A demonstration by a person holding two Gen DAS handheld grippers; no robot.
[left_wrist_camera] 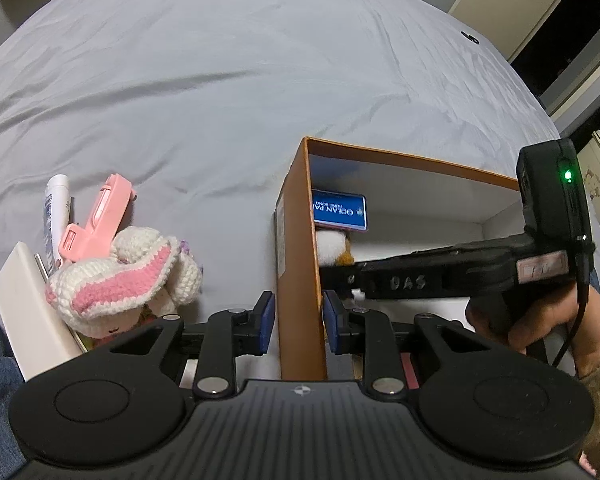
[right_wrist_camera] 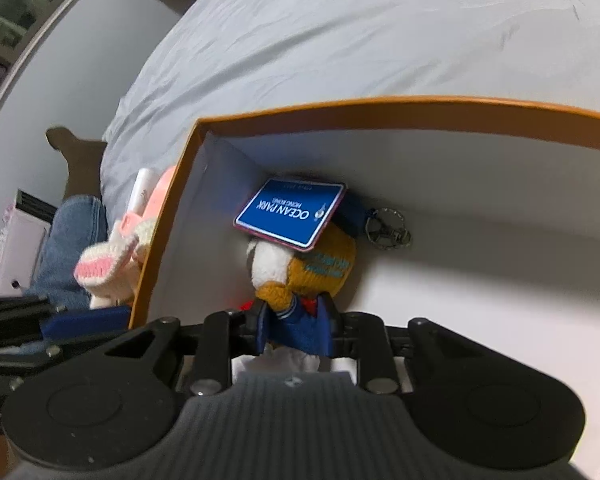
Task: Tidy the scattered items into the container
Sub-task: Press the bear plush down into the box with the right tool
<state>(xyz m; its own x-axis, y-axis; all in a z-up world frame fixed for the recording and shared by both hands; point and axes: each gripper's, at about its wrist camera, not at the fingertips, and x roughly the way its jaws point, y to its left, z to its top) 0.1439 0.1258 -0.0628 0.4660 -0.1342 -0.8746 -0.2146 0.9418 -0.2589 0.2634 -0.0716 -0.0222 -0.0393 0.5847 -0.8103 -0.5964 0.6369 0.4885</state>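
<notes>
An orange box point(left_wrist_camera: 400, 156) with a white inside stands on the grey bed sheet. My left gripper point(left_wrist_camera: 300, 320) straddles the box's near left wall, its blue pads point(left_wrist_camera: 266, 322) pressed on either side. My right gripper point(right_wrist_camera: 298, 328) reaches down into the box point(right_wrist_camera: 380, 110), shut on a brown and white plush toy point(right_wrist_camera: 320, 264) in a blue sailor outfit. A blue "Ocean Park" tag point(right_wrist_camera: 292, 214) lies over the toy's head. The left wrist view shows the right gripper point(left_wrist_camera: 334, 276) coming in from the right, held by a hand point(left_wrist_camera: 540, 320). The toy point(left_wrist_camera: 334, 246) shows there too.
Left of the box lie a pink and white crochet bunny point(left_wrist_camera: 124, 280), a pink clip point(left_wrist_camera: 96, 224), a white tube point(left_wrist_camera: 54, 216) and a flat white object point(left_wrist_camera: 24, 300). A metal key ring point(right_wrist_camera: 388, 228) lies by the toy. A denim-clad leg point(right_wrist_camera: 72, 248) is at the left.
</notes>
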